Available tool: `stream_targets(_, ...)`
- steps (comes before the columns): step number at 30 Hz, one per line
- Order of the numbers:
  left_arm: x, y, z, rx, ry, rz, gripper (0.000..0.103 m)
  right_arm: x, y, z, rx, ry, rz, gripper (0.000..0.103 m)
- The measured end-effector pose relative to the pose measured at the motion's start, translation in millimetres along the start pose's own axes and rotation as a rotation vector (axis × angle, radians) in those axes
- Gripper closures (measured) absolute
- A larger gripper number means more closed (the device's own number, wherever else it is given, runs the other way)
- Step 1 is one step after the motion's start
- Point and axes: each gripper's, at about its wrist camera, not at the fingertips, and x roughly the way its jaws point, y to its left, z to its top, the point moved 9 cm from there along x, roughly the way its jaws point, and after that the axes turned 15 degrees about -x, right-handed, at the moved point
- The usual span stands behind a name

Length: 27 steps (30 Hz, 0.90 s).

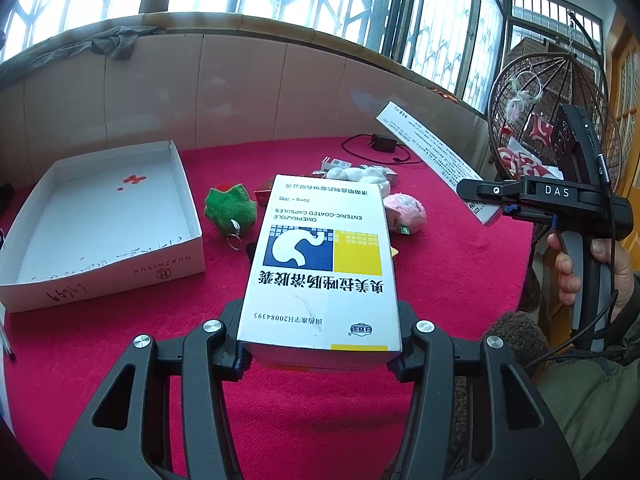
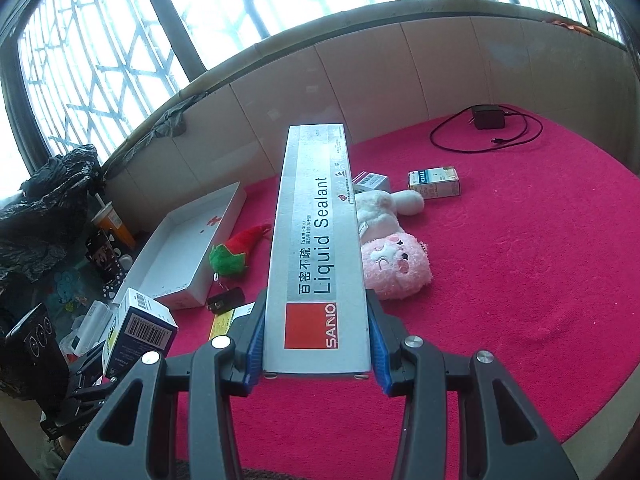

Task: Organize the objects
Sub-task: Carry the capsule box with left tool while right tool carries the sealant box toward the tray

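The left gripper grasps a white capsule box by its near end, holding it above a round tabletop covered in red cloth, while the right gripper is clamped on the near end of a long grey sealant carton that juts out over the same surface. In the left wrist view the right gripper shows at the right edge, gripped by a person's hand in an olive sleeve, the carton angling up and away. At the left of the tabletop sits an open white cardboard tray; its floor carries only a few red marks, and nothing else lies in it. Just right of the tray lies a green and red plush keychain, and farther right a pink plush toy rests against a white plush toy. Two small cartons lie beyond the plush toys, and a black power adapter with its coiled cable sits at the far edge. A low beige panelled wall curves behind the tabletop beneath tall barred windows bright with daylight. A hanging wicker chair stands at the right, and a black plastic bag and an orange drink cup crowd the left side.
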Motion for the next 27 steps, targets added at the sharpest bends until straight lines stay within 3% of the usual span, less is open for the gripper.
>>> stream_targets(9,1,2,2,-0.014,-0.003,0.003,0.052,3,2,-1,0.001,-0.002,0.02,0.059)
stream_targets(16,0,6,3,-0.027,-0.016,0.002,0.052,-9,12,10,-0.043,-0.056,0.016,0.059)
stream_targets(27,-9,15,10,-0.05,-0.068,-0.003,0.052,-8,29,11,-0.082,-0.043,0.025,0.059)
